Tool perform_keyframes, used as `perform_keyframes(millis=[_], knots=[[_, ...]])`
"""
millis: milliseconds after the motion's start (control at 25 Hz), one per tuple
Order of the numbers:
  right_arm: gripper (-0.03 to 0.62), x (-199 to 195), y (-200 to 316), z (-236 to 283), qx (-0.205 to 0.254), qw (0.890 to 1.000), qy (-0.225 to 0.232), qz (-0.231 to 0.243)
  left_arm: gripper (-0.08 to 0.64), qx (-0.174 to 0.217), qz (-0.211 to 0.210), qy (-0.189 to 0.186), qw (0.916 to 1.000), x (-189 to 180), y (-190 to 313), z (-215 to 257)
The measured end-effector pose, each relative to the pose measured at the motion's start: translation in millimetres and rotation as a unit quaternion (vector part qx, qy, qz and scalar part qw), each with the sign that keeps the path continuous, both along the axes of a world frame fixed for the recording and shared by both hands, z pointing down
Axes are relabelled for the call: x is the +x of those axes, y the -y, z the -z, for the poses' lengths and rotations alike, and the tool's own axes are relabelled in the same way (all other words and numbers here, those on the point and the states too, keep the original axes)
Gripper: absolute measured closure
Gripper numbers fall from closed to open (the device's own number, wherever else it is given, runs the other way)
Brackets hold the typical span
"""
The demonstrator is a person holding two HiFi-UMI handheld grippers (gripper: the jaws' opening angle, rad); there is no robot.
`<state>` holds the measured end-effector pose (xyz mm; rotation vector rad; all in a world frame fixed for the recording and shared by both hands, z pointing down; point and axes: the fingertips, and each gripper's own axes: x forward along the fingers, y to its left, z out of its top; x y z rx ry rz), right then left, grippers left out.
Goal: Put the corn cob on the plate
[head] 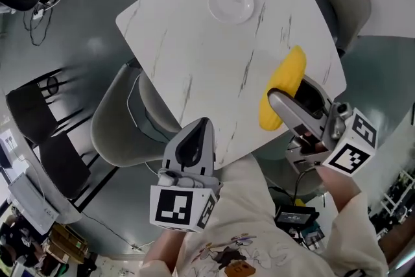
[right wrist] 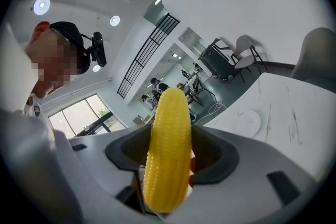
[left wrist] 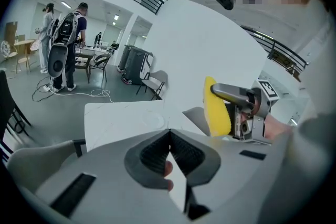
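Corn cob [head: 283,89], there it was, over the table [head: 194,61] edge at 3 o'clock. Starting left: my left gripper [head: 203,123] hung at 6 o'clock by the near edge, jaws pressed together on nothing. The plate [head: 231,2] sat on the table at 12 o'clock. On the right, my right gripper [head: 290,95] was clamped round the cob, well apart from the plate.

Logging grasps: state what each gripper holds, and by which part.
Right gripper clamps the corn cob near its lower end; left gripper is shut, empty.
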<state>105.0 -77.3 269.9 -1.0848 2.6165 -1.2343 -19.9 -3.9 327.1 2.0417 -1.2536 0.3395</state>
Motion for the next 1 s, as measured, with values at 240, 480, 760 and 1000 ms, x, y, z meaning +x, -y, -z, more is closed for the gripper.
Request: perform_keyframes(millis=[240,480,760,1000], knots=[[0.347,-5.5,21.3,-13.8,-0.004,1.0,-0.023,0.013,0.552,-0.007,0.03,-0.014,0.9994,-2.4,10.1,-14.1],[0.347,-12.2,51.7,-38.9,-0.009,1.0,-0.028,0.009,0.552,-0.009,0.043,-0.006,0.999,-5.1,30.9,-36.4],[0.347,-2.9,91.6,-69.4,-0.025,0.998,-0.057,-0.015,0.552,-0.014,0.052,-0.009,0.9985,5.6,55.4,-61.4],[0.347,1.0,123.6,-120.5,-0.067,0.993,-0.072,-0.062,0.552,-0.024,0.039,0.012,0.9989,0.4,74.0,-96.2]])
